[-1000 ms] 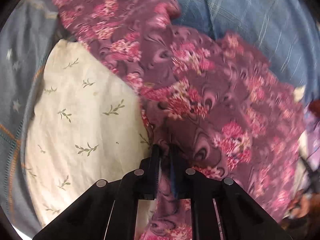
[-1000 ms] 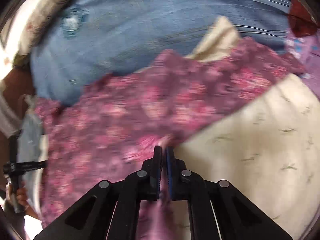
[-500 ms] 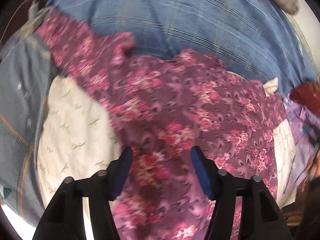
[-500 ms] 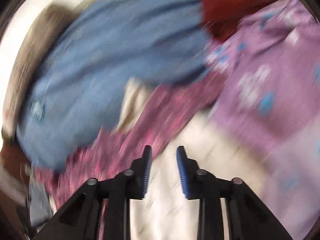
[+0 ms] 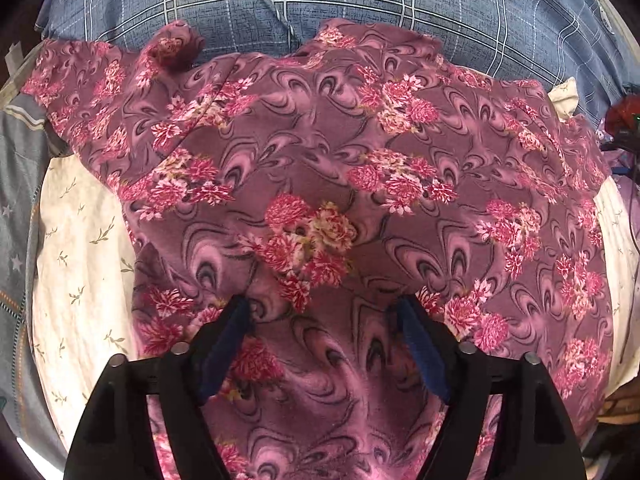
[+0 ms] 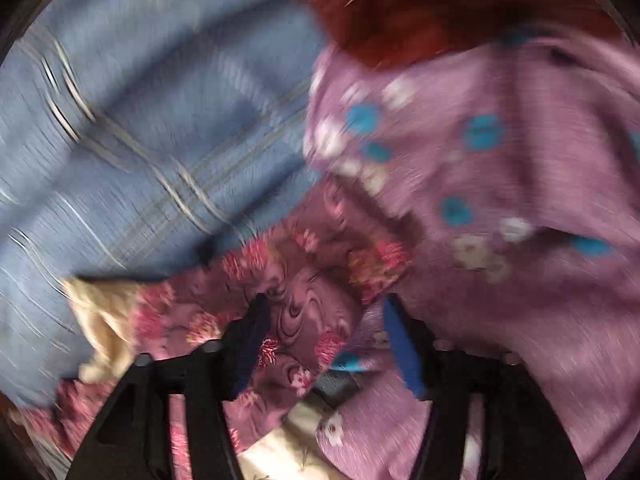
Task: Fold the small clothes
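The maroon floral garment [image 5: 320,184] lies spread flat across a cream cloth with small leaf sprigs [image 5: 76,264]. It fills the middle of the left wrist view, from nine o'clock round to three. Its fabric is plum-coloured with swirling dark arcs and clusters of pink and red flowers. One sleeve reaches out toward ten o'clock, and a small fold of cloth is bunched up at about eleven. The far edge, at twelve o'clock, meets a blue checked cover [image 5: 360,4] with pale lines. At nine o'clock a grey cloth with stars [image 5: 16,216] shows at the rim.

The left gripper [image 5: 322,312] hangs over the garment's near part at six o'clock. Its jaws are opening and stand wide, with the fabric lying beneath the gap and neither pad pressing it.

The right gripper [image 6: 324,316] is opening too, its jaws partly apart. One corner of the garment [image 6: 288,292] shows under the gap at six o'clock, but nothing is pinched.

The right wrist view is heavily smeared. From three to five o'clock sits a lilac cloth with blue and white flowers [image 6: 500,184], and a red mass [image 6: 420,4] at one o'clock is too blurred to name. The garment's near hem is hidden behind the left gripper's black frame.
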{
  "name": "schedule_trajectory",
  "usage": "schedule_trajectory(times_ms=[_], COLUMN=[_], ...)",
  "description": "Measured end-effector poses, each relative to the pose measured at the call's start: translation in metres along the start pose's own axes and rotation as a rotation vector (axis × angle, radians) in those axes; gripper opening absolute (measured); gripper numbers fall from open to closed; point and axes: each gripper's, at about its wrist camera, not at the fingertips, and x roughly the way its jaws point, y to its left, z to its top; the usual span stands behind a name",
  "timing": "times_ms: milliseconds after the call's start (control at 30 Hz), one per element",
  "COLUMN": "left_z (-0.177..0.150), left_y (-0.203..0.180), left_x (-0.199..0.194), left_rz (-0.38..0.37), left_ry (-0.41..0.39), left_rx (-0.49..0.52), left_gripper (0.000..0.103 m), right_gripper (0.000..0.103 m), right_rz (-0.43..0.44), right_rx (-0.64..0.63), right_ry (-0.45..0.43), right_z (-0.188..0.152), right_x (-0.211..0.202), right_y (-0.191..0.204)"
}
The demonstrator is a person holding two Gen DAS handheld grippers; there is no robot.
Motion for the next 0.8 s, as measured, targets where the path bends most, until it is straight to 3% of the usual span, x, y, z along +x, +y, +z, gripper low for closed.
schedule_trajectory(times_ms=[100,167,233,267,400,533,667,800], left_z=[0.002,0.001,0.002,0.001,-0.001,-0.003,-0.004,-0.008], left_y=[-0.006,-0.006,-0.007,-0.007,-0.011,-0.003,0.02,0.039], left_x=[0.01,0.009,0.014,0.013,0.012,-0.003,-0.021,-0.033], left_rz=[0.015,0.012,0.008,0.009,0.024,-0.023,-0.085,-0.135], left_ry=[0.002,-0.002,-0.006,-0.009,-0.008,0.008,0.011,-0.006], left_rx=[0.022,0.03,0.028,0.024,0.022,0.002,-0.078,-0.138], left_gripper=[0.083,0.084,0.084,0.084,0.083,0.074,0.073,0.073], right_gripper=[0.066,0.063,0.036,0.006,0.007,0.007,0.007,0.007], right_rz=[0.023,0.054,0.112,0.134,0.24,0.344,0.463,0.435], right_rx=[0.041,0.111,0.132,0.134,0.164,0.152,0.079,0.111], right_ry=[0.063,-0.024,-0.14,-0.186,-0.325,-0.486,-0.615,-0.675], right_z=[0.001,-0.005,-0.012,-0.017,-0.039,-0.067,-0.097,-0.109], right_x=[0.029,0.029,0.016,0.009,-0.03,-0.091,-0.16,-0.205], right_y=[0.0,-0.01,-0.017,-0.019,-0.026,-0.021,-0.004,-0.011])
